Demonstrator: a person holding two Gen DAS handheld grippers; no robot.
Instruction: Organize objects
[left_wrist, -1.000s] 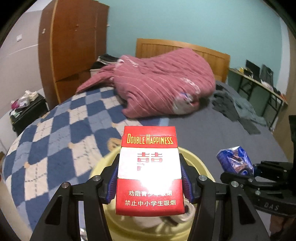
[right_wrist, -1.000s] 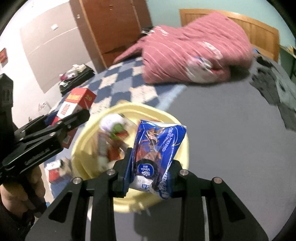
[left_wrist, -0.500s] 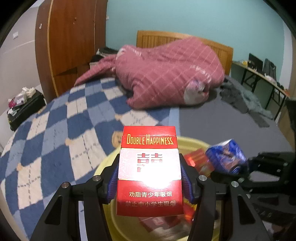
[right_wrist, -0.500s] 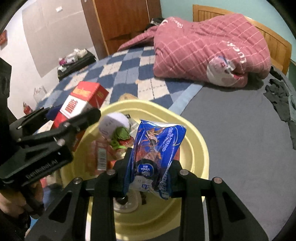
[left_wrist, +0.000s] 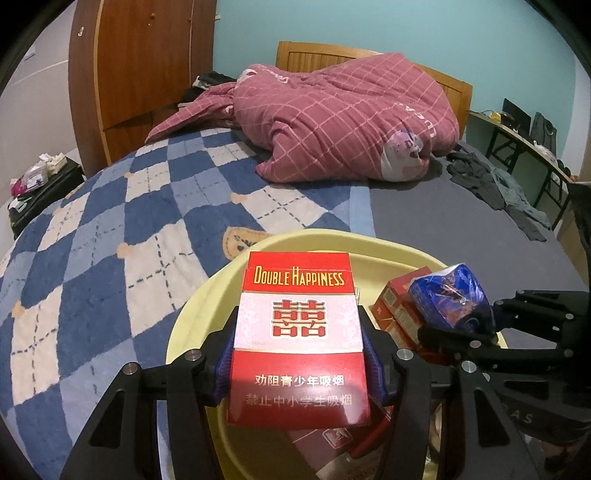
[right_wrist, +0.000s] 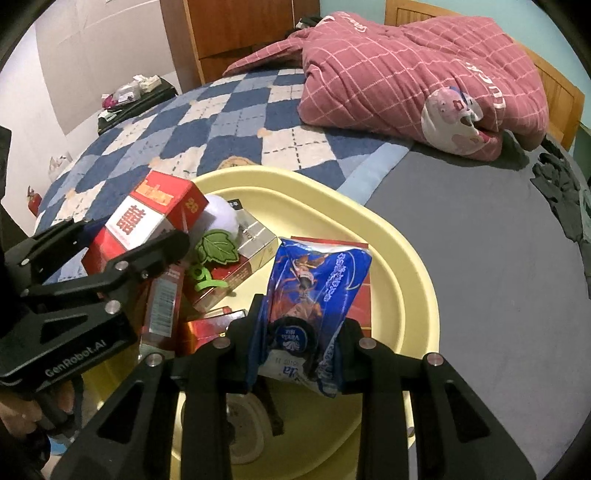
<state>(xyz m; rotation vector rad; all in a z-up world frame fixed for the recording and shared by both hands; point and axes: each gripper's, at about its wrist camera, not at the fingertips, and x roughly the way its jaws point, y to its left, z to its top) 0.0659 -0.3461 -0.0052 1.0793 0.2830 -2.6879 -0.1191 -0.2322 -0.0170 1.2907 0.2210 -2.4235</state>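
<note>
My left gripper (left_wrist: 299, 354) is shut on a red and white Double Happiness cigarette carton (left_wrist: 299, 339), held upright over the left part of a yellow basin (left_wrist: 192, 317). The carton (right_wrist: 144, 221) and left gripper (right_wrist: 125, 251) also show in the right wrist view. My right gripper (right_wrist: 299, 332) is shut on a blue tissue pack (right_wrist: 314, 288), held over the basin (right_wrist: 399, 251). The pack (left_wrist: 450, 299) shows at the right of the left wrist view. The basin holds several red boxes (right_wrist: 236, 266), a white ball (right_wrist: 221, 218) and a green leaf-shaped piece (right_wrist: 214, 247).
The basin sits on a bed with a blue checked blanket (left_wrist: 110, 229) and a grey sheet (right_wrist: 498, 240). A crumpled pink quilt (left_wrist: 343, 122) lies at the headboard. A wooden wardrobe (left_wrist: 140, 66) stands at the left, a desk (left_wrist: 524, 140) at the right.
Both grippers have moved forward and lower over the basin, each still holding its object. More of the basin's contents have come into view.
</note>
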